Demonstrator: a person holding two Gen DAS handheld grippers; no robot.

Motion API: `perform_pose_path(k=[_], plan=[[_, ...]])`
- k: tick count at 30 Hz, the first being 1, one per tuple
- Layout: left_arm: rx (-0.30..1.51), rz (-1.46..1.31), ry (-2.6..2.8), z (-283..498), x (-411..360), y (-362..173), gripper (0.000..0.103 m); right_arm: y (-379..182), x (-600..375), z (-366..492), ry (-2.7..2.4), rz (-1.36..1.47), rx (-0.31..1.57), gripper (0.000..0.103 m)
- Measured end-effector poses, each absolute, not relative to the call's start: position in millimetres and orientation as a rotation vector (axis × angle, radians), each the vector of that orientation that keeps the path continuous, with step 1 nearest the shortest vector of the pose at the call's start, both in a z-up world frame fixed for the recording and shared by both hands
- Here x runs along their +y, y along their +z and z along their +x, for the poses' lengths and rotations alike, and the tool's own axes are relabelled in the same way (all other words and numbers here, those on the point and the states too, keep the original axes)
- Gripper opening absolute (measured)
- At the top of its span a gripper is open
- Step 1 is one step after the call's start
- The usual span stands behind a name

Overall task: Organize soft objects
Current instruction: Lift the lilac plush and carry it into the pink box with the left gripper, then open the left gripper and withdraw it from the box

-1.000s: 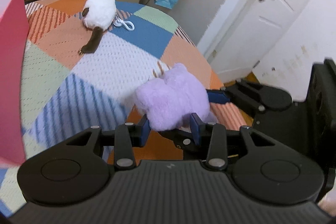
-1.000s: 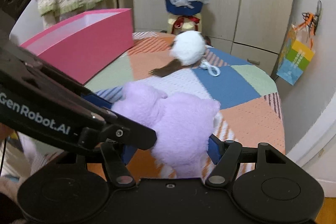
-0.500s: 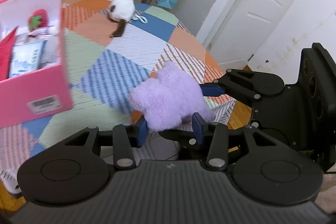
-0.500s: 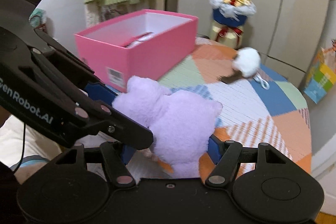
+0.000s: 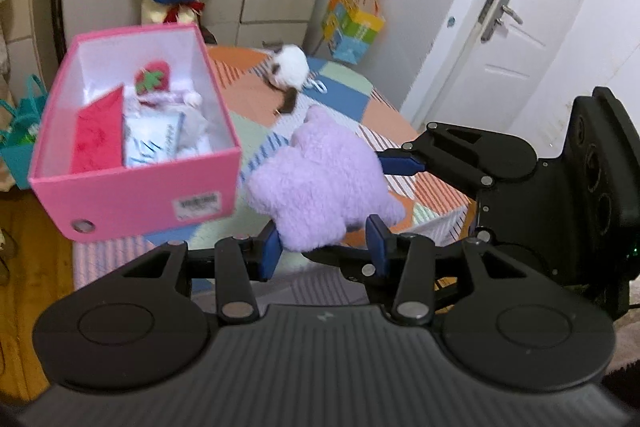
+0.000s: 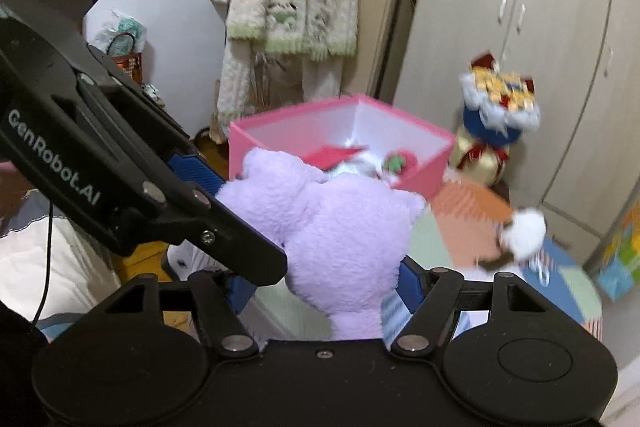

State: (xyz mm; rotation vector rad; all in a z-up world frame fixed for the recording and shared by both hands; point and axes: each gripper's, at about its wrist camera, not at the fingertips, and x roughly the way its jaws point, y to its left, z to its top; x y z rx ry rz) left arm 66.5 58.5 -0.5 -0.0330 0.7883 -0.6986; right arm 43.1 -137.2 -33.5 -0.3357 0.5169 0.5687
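Above the patchwork table [image 5: 344, 107], left gripper [image 5: 324, 245] and right gripper [image 6: 324, 279] both clamp the purple plush toy [image 5: 320, 179], right of the pink box [image 5: 132, 195]. Step: carry to box. Next: centre over the opening, then release both.

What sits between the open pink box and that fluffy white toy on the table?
Only bare patchwork tablecloth lies between the pink cardboard box and the white plush toy, seen from the left wrist.
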Motion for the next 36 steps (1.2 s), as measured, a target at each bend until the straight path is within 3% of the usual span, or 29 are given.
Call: perform_pose_path(k=[16, 36], plan=[[0.630, -0.039, -0.615, 146, 103, 19, 0.043, -14, -95, 131, 0.575, -0.324, 0.377, 0.075], [0.772, -0.203, -0.493, 260, 113, -43, 0.044, -57, -65, 253, 0.574, -0.299, 0.617, 0.074]])
